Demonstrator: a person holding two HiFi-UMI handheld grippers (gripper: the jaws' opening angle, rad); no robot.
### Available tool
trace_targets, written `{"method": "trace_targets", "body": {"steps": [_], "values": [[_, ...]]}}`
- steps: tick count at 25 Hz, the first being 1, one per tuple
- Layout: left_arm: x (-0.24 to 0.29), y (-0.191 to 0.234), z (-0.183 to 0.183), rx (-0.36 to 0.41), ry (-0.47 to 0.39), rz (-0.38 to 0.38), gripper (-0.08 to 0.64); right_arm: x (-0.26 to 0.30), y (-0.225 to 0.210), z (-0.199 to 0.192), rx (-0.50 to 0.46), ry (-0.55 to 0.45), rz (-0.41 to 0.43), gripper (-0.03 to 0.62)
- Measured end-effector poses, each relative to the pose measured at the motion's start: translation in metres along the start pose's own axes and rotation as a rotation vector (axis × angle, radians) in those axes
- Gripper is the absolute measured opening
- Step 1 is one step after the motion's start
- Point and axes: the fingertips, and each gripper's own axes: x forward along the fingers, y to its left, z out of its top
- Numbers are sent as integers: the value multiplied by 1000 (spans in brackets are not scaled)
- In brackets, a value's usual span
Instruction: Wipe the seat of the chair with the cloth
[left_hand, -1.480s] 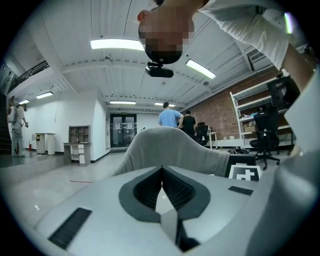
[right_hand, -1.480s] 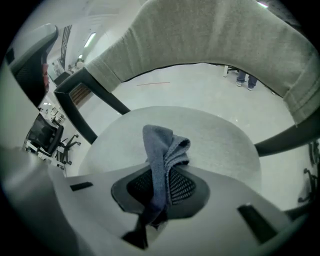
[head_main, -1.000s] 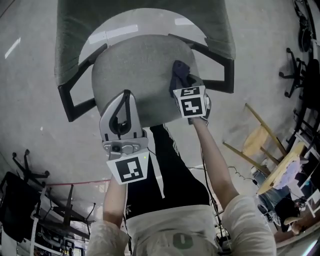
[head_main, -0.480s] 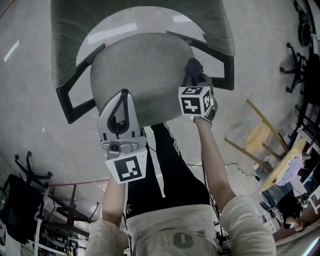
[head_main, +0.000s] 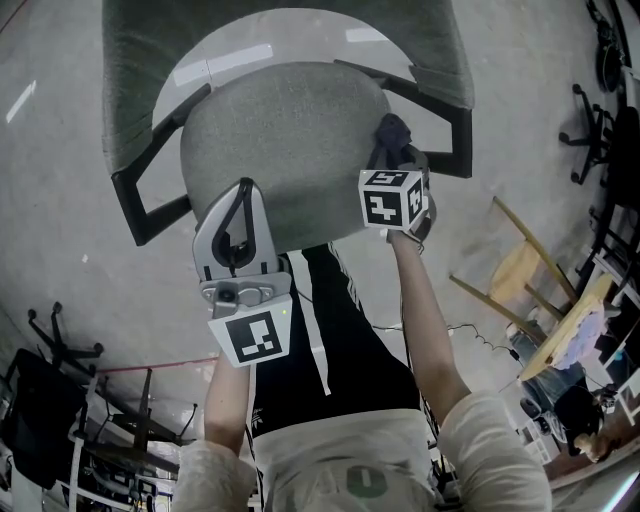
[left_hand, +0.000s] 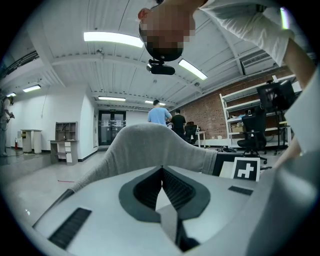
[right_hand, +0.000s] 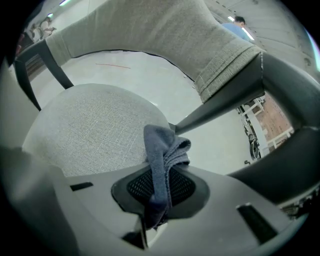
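Over a pale concrete floor (head_main: 55, 150), the right gripper (right_hand: 161, 182) clamps the dark cloth (head_main: 392, 130) at the grey seat's (head_main: 285, 135) right edge, while the left gripper (left_hand: 161, 170) is closed and empty.

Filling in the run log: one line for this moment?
right gripper: shut on cloth, at seat right edge | left gripper: shut, empty, over seat

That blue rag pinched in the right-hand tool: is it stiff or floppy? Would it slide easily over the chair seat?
Probably floppy: the cloth folds and droops over itself where the right gripper pinches it. Likely light, since a narrow pinch holds the whole bunch. It may drag rather than glide, because the seat is coarse woven fabric.
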Motion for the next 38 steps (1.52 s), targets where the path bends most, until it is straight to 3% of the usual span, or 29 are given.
{"method": "trace_targets", "body": {"steps": [5, 9, 13, 18, 21, 24, 29, 32, 38], "values": [[-7, 9, 0, -4, 2, 31, 15, -10, -4, 6, 30, -38, -9, 57], [-25, 27, 1, -23, 9, 95, 15, -52, 16, 45, 27, -202, 67, 57], [-48, 48, -3, -12, 32, 150, 15, -105, 73, 94, -11, -367, 234, 57], [-80, 82, -13, -9, 57, 252, 15, -164, 176, 121, -9, -460, 571, 57], [-95, 99, -15, -10, 57, 305, 15, -183, 232, 115, 62, -427, 761, 57], [-106, 113, -19, -26, 58, 356, 15, -187, 274, 100, 72, -369, 843, 58], [-121, 121, -29, -47, 69, 383, 15, -162, 337, 48, 175, -135, 987, 57], [-126, 120, -35, -35, 75, 361, 15, -148, 363, 25, 205, -43, 1011, 57], [-137, 123, -45, -49, 87, 355, 15, -133, 389, 6, 156, -3, 969, 58]]}}
